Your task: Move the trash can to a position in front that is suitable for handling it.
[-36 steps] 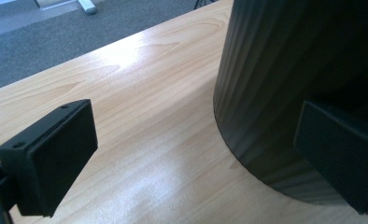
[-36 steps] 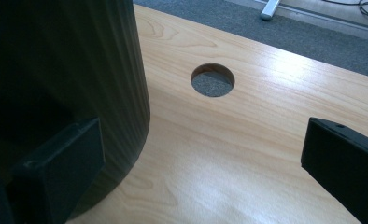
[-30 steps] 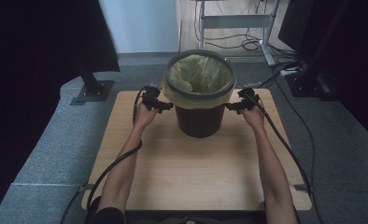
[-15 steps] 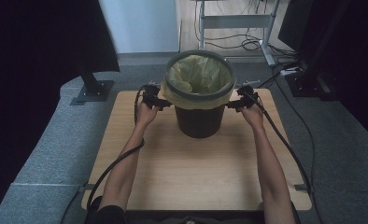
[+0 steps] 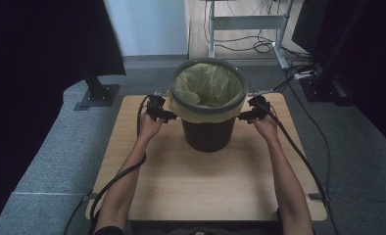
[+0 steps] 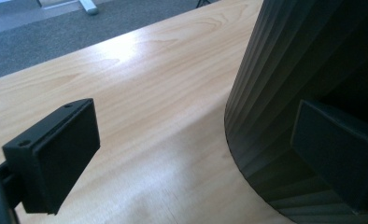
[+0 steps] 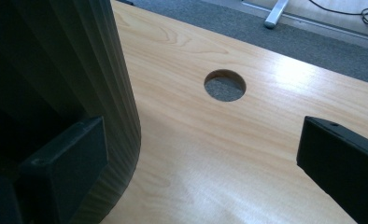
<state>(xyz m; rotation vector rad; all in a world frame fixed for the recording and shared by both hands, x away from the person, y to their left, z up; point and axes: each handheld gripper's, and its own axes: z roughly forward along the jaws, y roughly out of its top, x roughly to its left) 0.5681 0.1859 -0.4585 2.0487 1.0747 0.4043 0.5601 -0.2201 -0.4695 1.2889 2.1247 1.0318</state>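
While both grippers flank bin (image 5: 208, 128), left gripper (image 5: 167, 115) and right gripper (image 5: 244, 116) jaws spread wide, holding nothing, we close evenly under liner (image 5: 208, 85) overhang, avoid tipping.

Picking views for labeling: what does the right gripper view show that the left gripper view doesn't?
Right gripper view only: a round hole through the tabletop, with a pale desk leg and cables on the floor beyond. Left gripper view only: nothing distinctive beyond a white foot at the top edge. Both: the dark ribbed bin close beside one jaw, the wooden table, grey carpet, and wide-open jaws.
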